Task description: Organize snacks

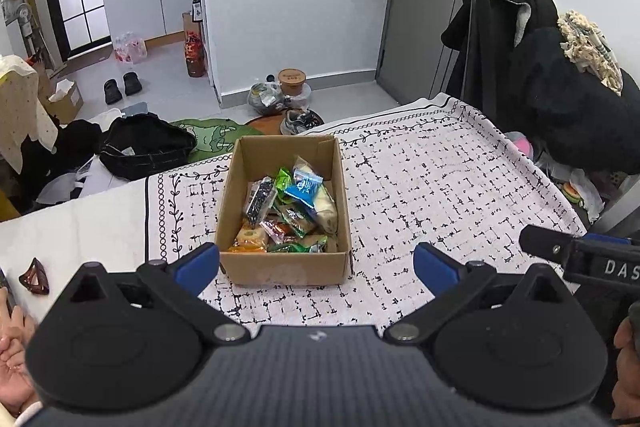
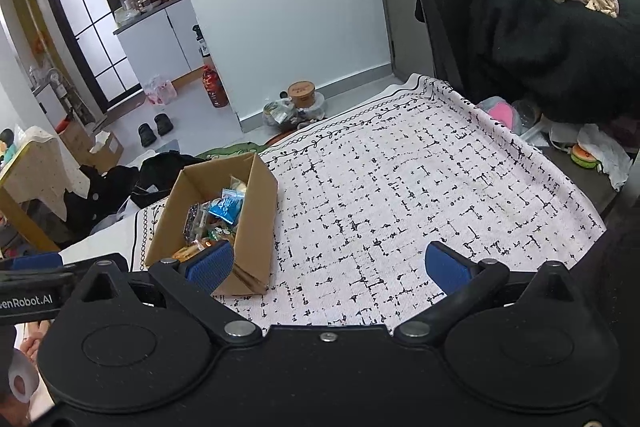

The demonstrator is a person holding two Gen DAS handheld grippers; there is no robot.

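Cardboard box [image 1: 285, 269] holds snacks [image 1: 289, 211] (both grippers' fingers [image 1: 198, 267] spread, empty).

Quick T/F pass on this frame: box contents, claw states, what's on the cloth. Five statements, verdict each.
1. The cardboard box holds wrapped snacks. True.
2. The left claw is shut on a snack. False: its fingers are spread wide and hold nothing.
3. The right claw is open and empty. True.
4. Several snacks lie loose on the patterned cloth beside the box. False: the visible cloth around the box is bare; the snacks seen are inside it.
5. The box's top is closed with flaps. False: it is open at the top, contents visible in both views.
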